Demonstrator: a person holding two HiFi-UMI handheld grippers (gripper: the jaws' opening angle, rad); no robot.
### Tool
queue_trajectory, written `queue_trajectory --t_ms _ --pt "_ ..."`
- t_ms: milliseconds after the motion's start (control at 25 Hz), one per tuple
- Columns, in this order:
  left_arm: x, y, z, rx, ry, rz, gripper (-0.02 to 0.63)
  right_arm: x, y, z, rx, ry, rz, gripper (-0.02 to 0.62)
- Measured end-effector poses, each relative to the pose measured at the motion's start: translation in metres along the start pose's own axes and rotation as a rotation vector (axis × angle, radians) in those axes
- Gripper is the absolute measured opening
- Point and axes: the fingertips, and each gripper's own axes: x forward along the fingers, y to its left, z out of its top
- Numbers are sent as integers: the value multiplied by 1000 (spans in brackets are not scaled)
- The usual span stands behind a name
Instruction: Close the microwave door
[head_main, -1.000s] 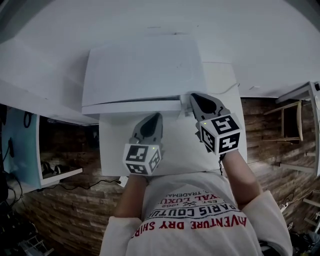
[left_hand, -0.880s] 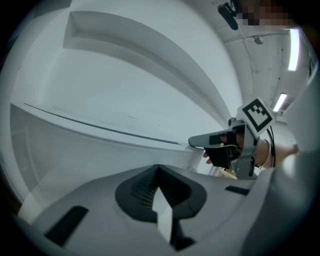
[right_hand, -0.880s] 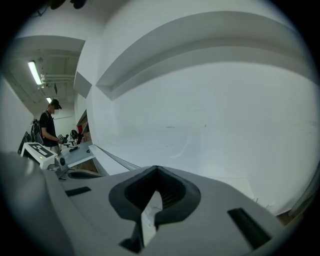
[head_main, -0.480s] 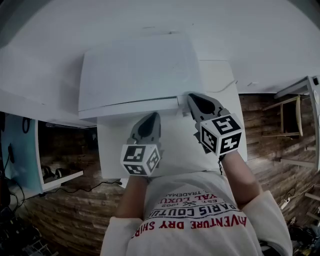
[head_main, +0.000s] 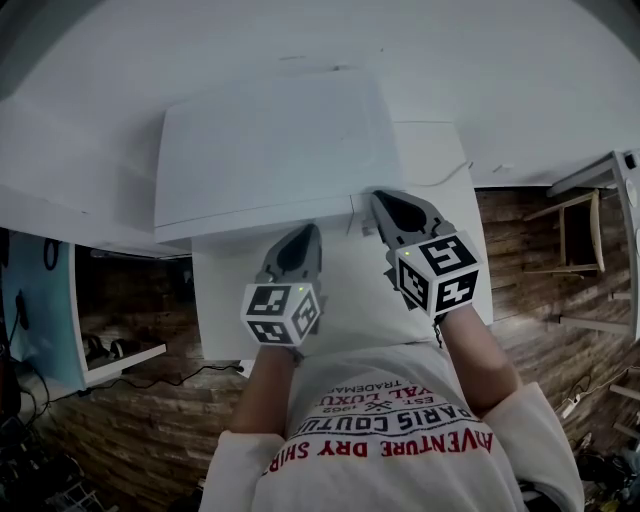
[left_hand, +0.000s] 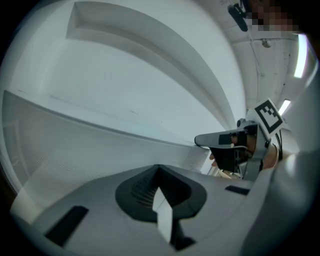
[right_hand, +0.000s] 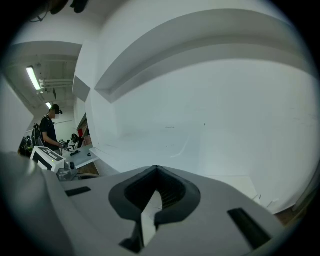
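Observation:
A white microwave (head_main: 265, 140) stands on a white table (head_main: 350, 290), seen from above in the head view. Its door (head_main: 250, 221) shows only as a thin strip lying along the front of the body. My right gripper (head_main: 383, 200) is shut, its tip at the door's right front corner. My left gripper (head_main: 303, 236) is shut and empty, just in front of the door's middle. In the left gripper view the mesh-patterned door (left_hand: 75, 145) fills the left side beyond my left gripper (left_hand: 158, 167), and the right gripper (left_hand: 207, 141) is at the door's far end. The right gripper view shows my right gripper (right_hand: 156, 169) against white surfaces.
The table's front edge lies just below the grippers, with wooden floor (head_main: 540, 290) around it. A thin cable (head_main: 450, 178) runs behind the microwave at the right. A chair (head_main: 580, 240) stands right, a low shelf (head_main: 120, 352) left. A person (right_hand: 49, 130) stands far off.
The door strip has narrowed against the microwave's body. My right gripper has moved slightly left and forward with the door's corner. The left gripper has barely moved.

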Motion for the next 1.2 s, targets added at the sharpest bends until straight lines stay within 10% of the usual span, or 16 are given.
queue_trajectory --t_ms 720,1200 --pt "-67 -4 70 129 -224 16 -3 -19 31 4 3 -151 -37 8" --pt "-95 2 43 172 -204 -41 -3 -23 96 -31 -31 -226 -43 8"
